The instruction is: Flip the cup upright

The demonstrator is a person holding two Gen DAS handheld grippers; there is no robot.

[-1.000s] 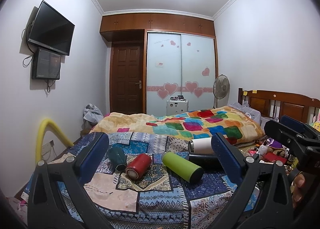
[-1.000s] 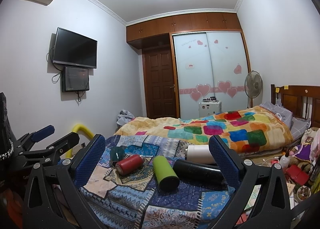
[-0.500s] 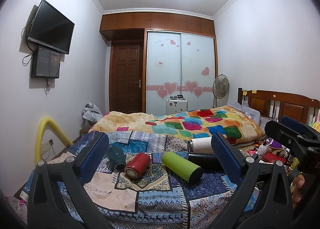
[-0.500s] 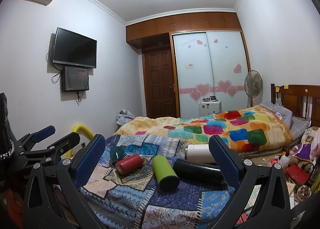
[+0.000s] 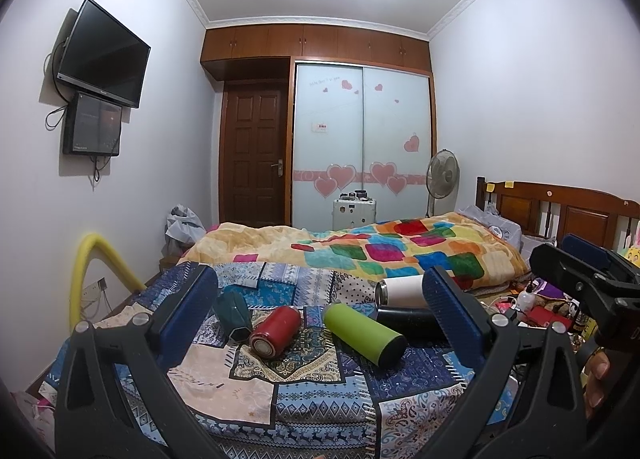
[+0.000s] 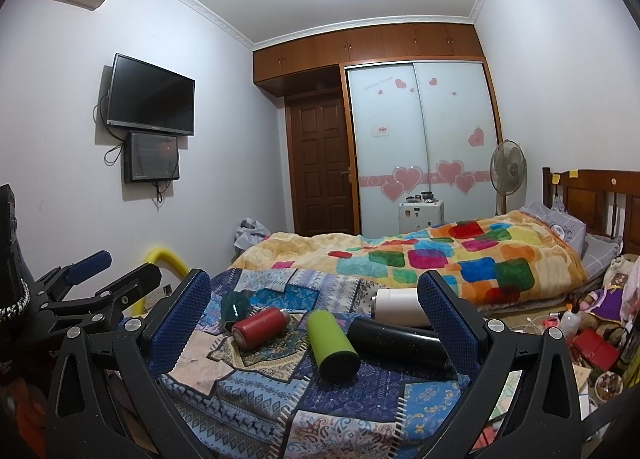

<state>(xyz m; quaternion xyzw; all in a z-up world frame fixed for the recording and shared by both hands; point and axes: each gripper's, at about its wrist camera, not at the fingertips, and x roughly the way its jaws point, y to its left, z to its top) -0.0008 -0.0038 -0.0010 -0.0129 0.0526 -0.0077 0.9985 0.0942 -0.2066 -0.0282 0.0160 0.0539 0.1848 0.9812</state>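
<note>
Five cups lying on their sides on the patchwork blanket (image 5: 224, 387), dark green cup (image 5: 234, 313) at 9 o'clock of the red cup (image 5: 276, 331), lime green cup (image 5: 362, 333), black cup (image 5: 408, 321), white cup (image 5: 400, 291) behind, left gripper (image 5: 316, 315) wide and holding nothing, right gripper (image 6: 314, 315) wide and holding nothing.

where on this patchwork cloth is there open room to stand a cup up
Open cloth lies nearer than the red cup and green cup, toward the pale patch. Crowded behind: dark green cup, black cup and white cup lie close together.
</note>
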